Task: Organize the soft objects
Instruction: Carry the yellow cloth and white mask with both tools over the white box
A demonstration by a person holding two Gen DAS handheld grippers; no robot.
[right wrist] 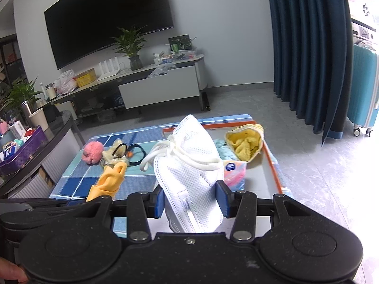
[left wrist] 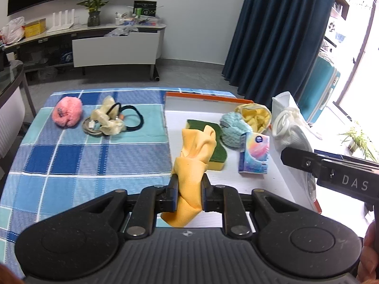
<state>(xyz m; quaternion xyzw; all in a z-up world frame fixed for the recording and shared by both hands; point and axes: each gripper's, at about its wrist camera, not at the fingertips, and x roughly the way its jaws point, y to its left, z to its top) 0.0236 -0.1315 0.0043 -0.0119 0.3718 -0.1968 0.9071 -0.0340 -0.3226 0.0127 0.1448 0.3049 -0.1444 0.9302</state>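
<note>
Right now both hands carry a load. The left gripper [left wrist: 189,184] has its jaws clamped tight on a yellow cloth [left wrist: 193,158], which stands up out of the jaws with its long axis running forward, over the near edge of the white tray [left wrist: 255,184]. The right gripper [right wrist: 193,201] has its jaws closed partway on a white face mask [right wrist: 189,165], held upright with its ear loops draped to the left; the mask also hangs over the tray's near part.

What the next move turns on, as I judge it, is that the tray lies straight ahead of and below both pairs of jaws, so each piece only needs lowering and releasing. The left gripper sits at the tray's left edge, the right one nearer its middle.

Counted in the tray: one green-and-yellow sponge [left wrist: 210,139], one light blue knitted piece [left wrist: 233,130], one yellow pouch [left wrist: 257,117], one tissue pack [left wrist: 254,153]. On the checked tablecloth [left wrist: 71,161] covering the table, well to the left: one pink fluffy ball [left wrist: 67,112], one cream scrunchie [left wrist: 109,118], one black hair band [left wrist: 132,118], and what looks like a coiled cable, too small to tell.
</note>
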